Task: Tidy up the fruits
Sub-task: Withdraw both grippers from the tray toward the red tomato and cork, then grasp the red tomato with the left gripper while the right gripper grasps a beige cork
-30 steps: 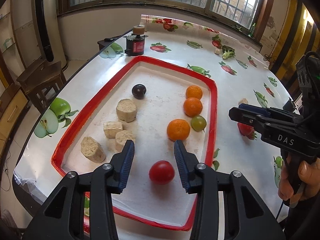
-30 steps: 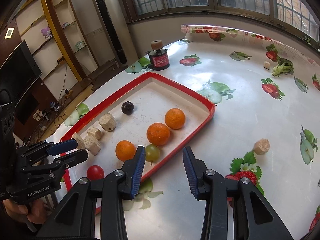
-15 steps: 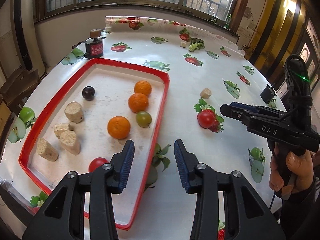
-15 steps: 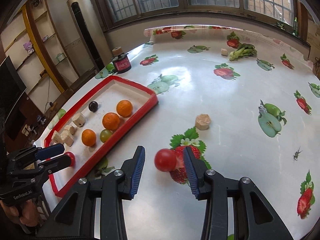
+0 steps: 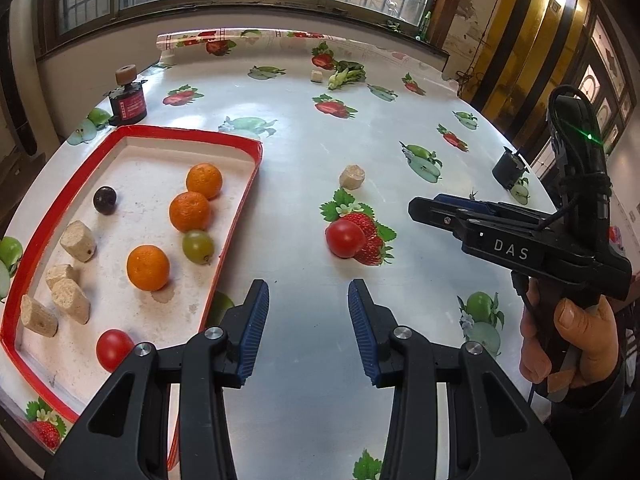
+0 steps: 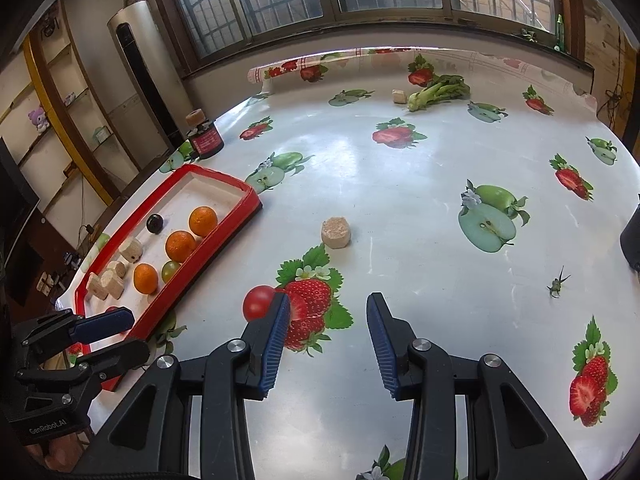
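red-rimmed tray [image 5: 240,216] left of the left gripper [image 5: 308,312] already holds three oranges [image 5: 188,211], a green grape [image 5: 197,246], a dark plum [image 5: 105,199], a red tomato [image 5: 113,349] and several cork-like blocks [image 5: 78,241]. left to sort, by my reading: one red tomato [image 6: 258,302] on the tablecloth [image 6: 400,184], just outside the left finger of the right gripper [image 6: 327,322], and a loose block [image 6: 336,233] ahead of it. both grippers part open, holding nothing.

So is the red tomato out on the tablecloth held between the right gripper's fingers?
No, the red tomato lies outside the right gripper, left of its left finger.
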`<state>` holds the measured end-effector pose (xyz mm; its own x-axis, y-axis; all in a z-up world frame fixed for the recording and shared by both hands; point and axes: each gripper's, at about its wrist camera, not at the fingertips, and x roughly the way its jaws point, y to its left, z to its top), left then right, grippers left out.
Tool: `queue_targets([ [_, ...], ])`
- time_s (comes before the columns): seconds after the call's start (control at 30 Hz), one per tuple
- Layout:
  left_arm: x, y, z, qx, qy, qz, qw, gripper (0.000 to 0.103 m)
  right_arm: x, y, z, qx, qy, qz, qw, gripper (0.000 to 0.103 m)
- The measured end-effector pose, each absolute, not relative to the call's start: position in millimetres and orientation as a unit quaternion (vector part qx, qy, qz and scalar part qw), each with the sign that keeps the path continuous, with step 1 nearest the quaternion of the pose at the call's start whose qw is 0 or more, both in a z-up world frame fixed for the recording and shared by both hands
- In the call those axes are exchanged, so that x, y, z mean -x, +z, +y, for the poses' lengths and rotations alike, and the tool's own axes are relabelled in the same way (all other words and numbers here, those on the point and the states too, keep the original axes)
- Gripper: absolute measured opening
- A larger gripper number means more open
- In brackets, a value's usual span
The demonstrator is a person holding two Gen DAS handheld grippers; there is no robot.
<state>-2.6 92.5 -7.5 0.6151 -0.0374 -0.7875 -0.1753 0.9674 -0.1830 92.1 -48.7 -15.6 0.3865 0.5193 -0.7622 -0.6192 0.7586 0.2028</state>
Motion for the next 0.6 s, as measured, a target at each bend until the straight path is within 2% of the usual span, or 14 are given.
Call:
queue_targets([
  [0.6,-63.4,-50.2,72.5,0.144,0.016,0.483,0.864,0.039,-145.3,-40.0,-6.8,0.078,0.350,0.460,0.812,0.042],
])
